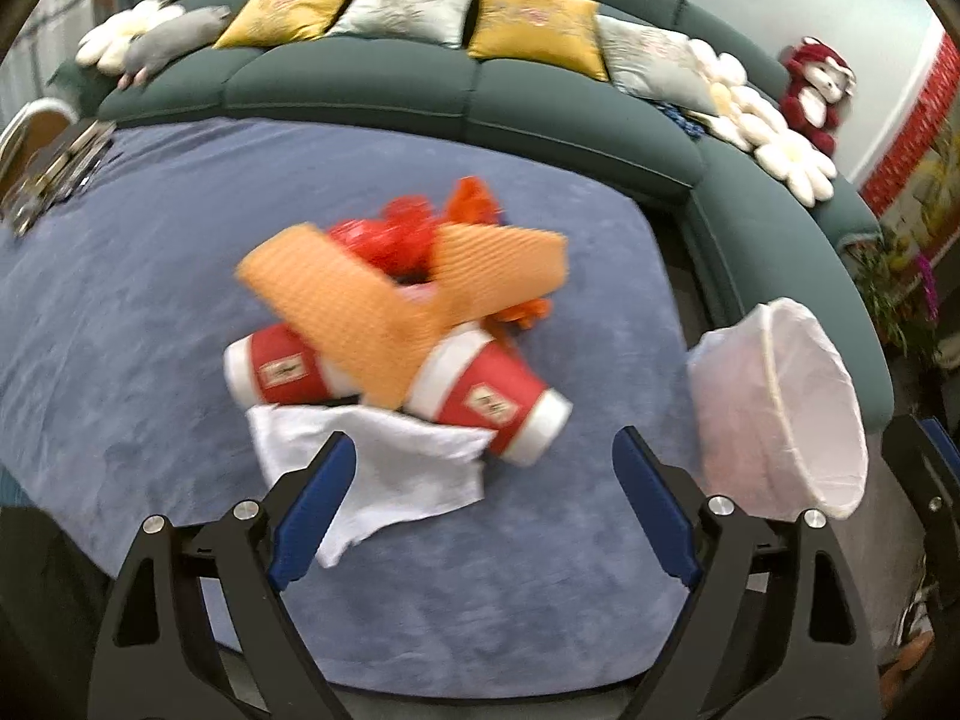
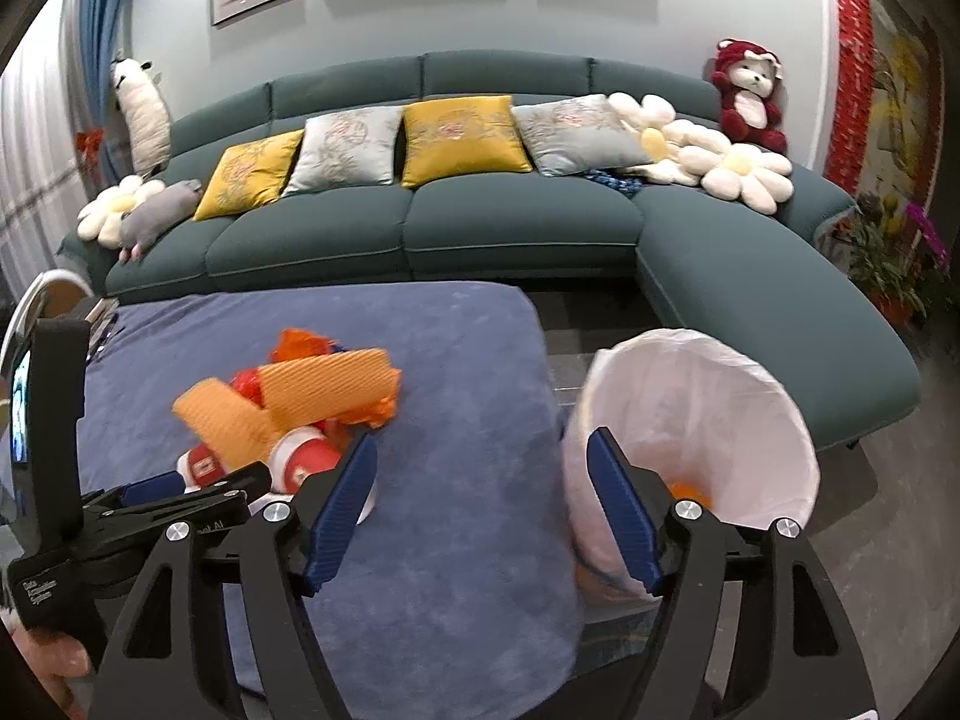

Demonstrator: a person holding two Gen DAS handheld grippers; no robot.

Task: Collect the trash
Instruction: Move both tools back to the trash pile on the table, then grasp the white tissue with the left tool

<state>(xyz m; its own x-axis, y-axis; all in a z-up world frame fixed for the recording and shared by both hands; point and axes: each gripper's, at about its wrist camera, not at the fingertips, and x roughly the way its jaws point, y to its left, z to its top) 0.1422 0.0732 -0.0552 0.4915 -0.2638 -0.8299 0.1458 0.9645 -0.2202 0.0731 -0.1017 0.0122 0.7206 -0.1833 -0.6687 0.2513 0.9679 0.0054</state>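
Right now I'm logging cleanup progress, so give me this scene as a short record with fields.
surface: blue cloth-covered table
trash pile: two red paper cups, orange corrugated strips, white napkin, red and orange wrappers
bin: white-lined bin beside the table, something orange at its bottom
left gripper: open, empty, over the napkin
right gripper: open, empty

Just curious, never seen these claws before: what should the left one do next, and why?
Probably lower the left claw onto the white napkin. It is open and empty, the napkin lies nearest to it in the trash pile, and the white-lined bin stands just to the right.
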